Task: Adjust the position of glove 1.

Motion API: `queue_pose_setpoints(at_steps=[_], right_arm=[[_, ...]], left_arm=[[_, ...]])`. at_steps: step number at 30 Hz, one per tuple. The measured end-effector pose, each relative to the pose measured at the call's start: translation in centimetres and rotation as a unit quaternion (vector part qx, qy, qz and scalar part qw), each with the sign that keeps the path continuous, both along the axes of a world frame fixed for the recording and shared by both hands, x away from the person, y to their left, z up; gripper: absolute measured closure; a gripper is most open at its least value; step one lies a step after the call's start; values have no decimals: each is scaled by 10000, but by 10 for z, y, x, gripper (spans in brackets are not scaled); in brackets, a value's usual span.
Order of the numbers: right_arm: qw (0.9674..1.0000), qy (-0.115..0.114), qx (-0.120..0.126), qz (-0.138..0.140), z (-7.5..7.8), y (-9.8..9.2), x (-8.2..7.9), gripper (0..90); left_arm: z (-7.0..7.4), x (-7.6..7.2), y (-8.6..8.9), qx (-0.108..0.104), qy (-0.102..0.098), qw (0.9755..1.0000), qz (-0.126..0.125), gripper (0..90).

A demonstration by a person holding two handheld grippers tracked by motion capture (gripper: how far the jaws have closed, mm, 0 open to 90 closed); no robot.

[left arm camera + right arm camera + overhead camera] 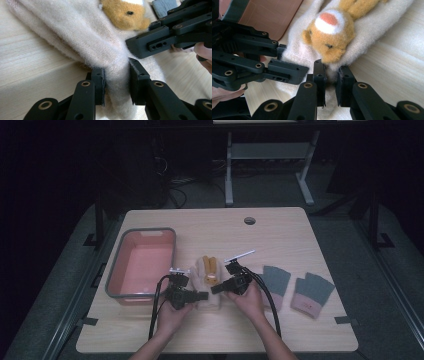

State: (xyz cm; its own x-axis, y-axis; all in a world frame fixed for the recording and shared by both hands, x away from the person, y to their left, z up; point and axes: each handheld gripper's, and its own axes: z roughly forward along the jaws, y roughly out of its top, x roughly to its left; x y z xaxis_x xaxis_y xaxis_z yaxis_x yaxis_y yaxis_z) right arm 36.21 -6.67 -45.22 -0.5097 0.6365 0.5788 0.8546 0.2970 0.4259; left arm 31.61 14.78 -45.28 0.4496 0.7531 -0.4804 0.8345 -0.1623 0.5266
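Observation:
A cream fuzzy mitten (206,282) with a tan plush bear (210,266) on it lies at the table's middle front. My left gripper (202,296) comes at its near end from the left. In the left gripper view the left gripper (117,82) is shut on a fold of the cream mitten (82,35), below the bear (125,12). My right gripper (216,289) meets it from the right. In the right gripper view the right gripper (331,77) pinches the fabric just under the bear's head (332,32), and the left gripper (280,60) is close beside it.
A pink bin (115,270) with a grey rim stands left of the mitten. Two grey gloves with pink cuffs (276,280) (312,292) lie flat to the right. A cable hole (249,220) sits near the far edge.

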Motion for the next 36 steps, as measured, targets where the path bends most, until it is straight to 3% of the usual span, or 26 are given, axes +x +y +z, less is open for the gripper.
queue_pose_setpoints(at_steps=[9,13,16,36], right_arm=[[10000,17,-89,-1,8,-5,-4,802],[10000,13,-19,-32,12,-8,-3,802],[9999,-101,-1,-31,16,-9,-3,801],[9994,-312,131,-92,49,-17,-1,802]], left_arm=[[5,-1,-4,-10,-96,9999,-119,699],[10,-1,-5,-15,-176,9998,-136,700],[14,-1,-6,-32,-231,9996,-158,700],[45,7,-6,-105,-515,9980,-348,700]])
